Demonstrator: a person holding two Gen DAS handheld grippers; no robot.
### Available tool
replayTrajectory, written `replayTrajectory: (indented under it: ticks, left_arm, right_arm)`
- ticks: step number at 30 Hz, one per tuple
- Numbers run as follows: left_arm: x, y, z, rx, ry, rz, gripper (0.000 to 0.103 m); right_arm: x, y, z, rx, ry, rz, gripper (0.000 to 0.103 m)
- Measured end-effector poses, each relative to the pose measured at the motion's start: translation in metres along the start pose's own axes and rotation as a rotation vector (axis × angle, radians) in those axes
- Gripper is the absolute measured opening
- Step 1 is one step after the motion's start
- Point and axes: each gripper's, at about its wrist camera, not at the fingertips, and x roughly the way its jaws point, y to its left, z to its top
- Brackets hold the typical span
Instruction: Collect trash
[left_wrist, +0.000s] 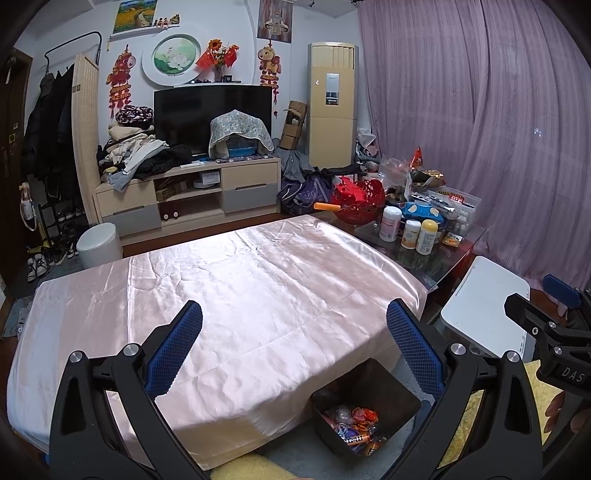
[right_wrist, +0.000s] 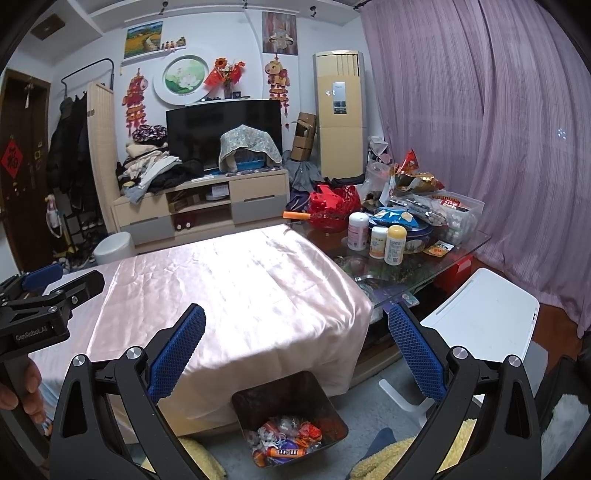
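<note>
1. Two black hand-held grippers with blue textured pads are in view: the left gripper (left_wrist: 294, 345) and the right gripper (right_wrist: 296, 347). Each hangs above the near edge of the table with its two fingers spread wide and nothing between them.
2. One low table draped in a shiny pale pink satin cloth (left_wrist: 229, 295) fills the middle of both views; no loose item shows on the cloth.
3. One dark square plastic trash bin (right_wrist: 325, 406) stands on the floor just in front of the table's near edge, below and between the fingers of each gripper. It holds a heap of crumpled colourful snack wrappers (right_wrist: 286, 437); they overlap too much to count.
4. One glass-topped side table (right_wrist: 461, 243) adjoins the pink table on the right. Three white plastic bottles (right_wrist: 380, 238) stand on it in a cluster, one with a yellow cap, near one red openwork basket (right_wrist: 334, 205) and piled snack bags.
5. One white folding chair (right_wrist: 487, 317) stands right of the bin.
6. One person's hand (right_wrist: 26, 384) grips the left gripper's handle at the right wrist view's left edge.
</note>
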Motion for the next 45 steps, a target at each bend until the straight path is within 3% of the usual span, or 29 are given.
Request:
replayTrajectory:
  ticks: [45]
  left_arm:
    - [-0.007, -0.006, 0.005, -0.005, -0.011, 0.003, 0.095]
  right_arm:
    - [-0.011, 0.007, 0.004, 0.013, -0.008, -0.011, 0.100]
